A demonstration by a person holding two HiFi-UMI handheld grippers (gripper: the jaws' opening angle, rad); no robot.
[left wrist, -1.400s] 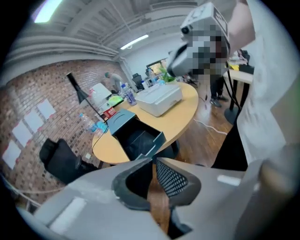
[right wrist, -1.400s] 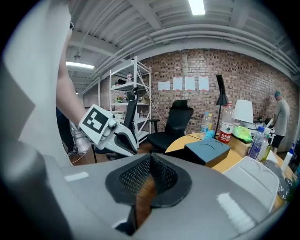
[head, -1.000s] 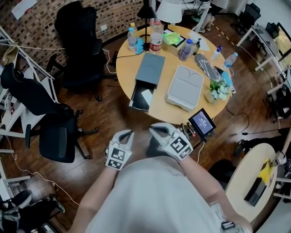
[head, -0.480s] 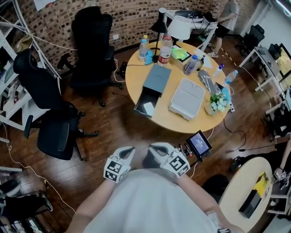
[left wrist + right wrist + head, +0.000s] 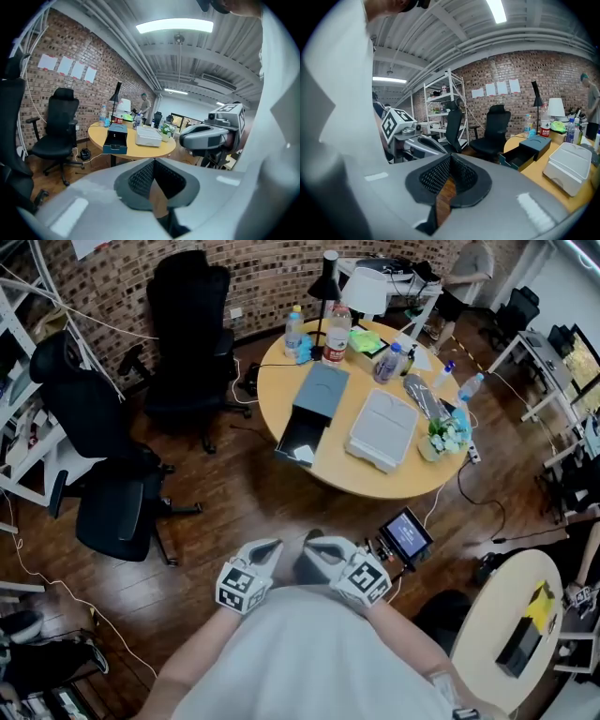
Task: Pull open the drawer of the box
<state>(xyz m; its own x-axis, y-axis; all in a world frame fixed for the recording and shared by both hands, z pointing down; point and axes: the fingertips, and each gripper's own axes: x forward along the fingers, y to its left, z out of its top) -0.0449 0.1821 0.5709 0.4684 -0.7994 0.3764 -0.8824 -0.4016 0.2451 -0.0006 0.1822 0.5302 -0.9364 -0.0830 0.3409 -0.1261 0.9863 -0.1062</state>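
Note:
A blue-grey box (image 5: 321, 390) lies on the round wooden table (image 5: 349, 479), and its drawer (image 5: 298, 439) stands pulled out toward the table's near edge. The open drawer (image 5: 115, 140) also shows far off in the left gripper view, and the drawer (image 5: 514, 159) shows again in the right gripper view. Both grippers hang close to the person's body, well short of the table. My left gripper (image 5: 270, 547) is shut with nothing in it. Beside it my right gripper (image 5: 315, 542) is shut and empty too.
On the table lie a pale grey case (image 5: 382, 427), bottles (image 5: 336, 332), a lamp (image 5: 328, 282) and a flower pot (image 5: 441, 435). Black office chairs (image 5: 108, 474) stand at the left. A small screen on a stand (image 5: 405, 534) is beside my right gripper.
The person has backed away from the table, so it looks smaller and farther. Both grippers stay shut near the body. The drawer stays open.

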